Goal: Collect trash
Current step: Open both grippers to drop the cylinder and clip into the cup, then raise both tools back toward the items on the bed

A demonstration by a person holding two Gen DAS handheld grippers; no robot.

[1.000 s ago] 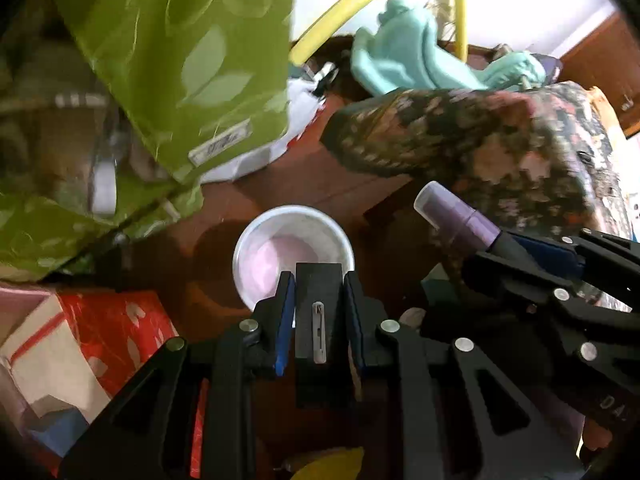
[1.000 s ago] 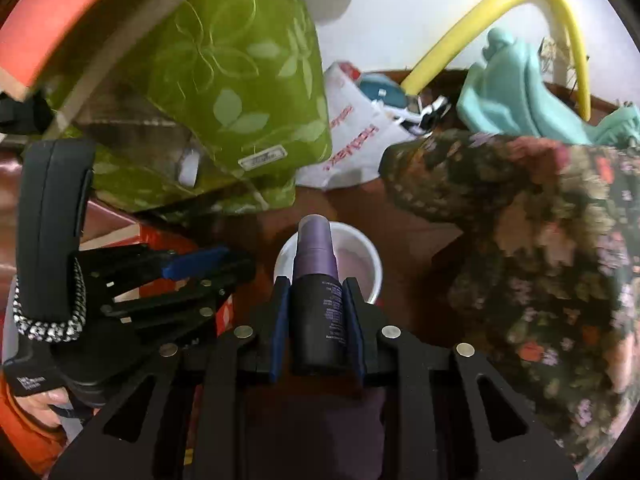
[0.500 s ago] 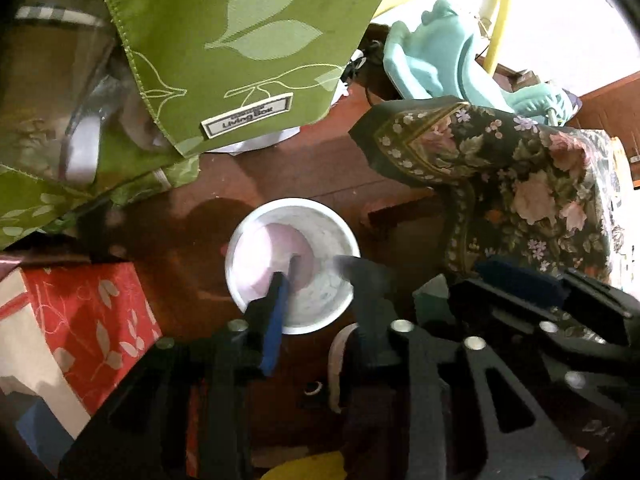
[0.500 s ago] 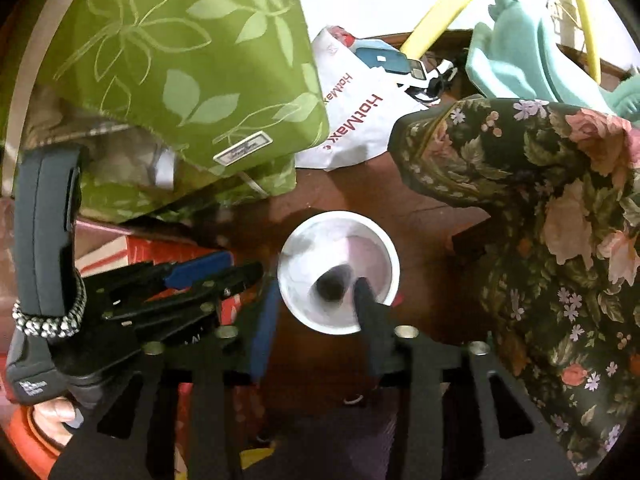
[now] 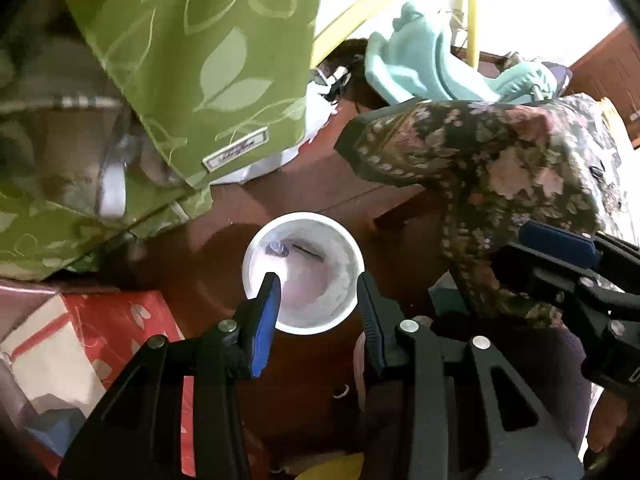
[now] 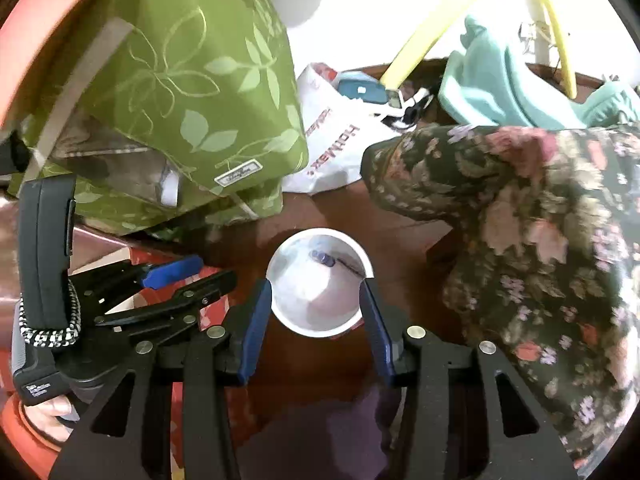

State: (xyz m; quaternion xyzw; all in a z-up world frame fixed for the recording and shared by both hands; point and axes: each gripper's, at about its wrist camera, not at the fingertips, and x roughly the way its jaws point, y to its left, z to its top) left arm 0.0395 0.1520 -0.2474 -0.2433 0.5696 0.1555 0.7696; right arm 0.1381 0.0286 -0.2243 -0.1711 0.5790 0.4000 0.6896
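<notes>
Bottle [image 6: 323,258] dropped, both jaws empty

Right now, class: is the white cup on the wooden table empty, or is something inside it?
Not empty. The white cup stands upright, and a small purple-tipped bottle lies inside against its far wall, seen in both wrist views.

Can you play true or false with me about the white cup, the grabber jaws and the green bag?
1. The white cup stands upright on the brown table. True.
2. A small purple bottle lies inside the cup. True.
3. The right gripper squeezes the purple bottle. False: its jaws are open and empty.
4. The green leaf-pattern bag is inside the cup. False: it sits behind it.
5. The left gripper has open jaws above the cup. True.
</notes>
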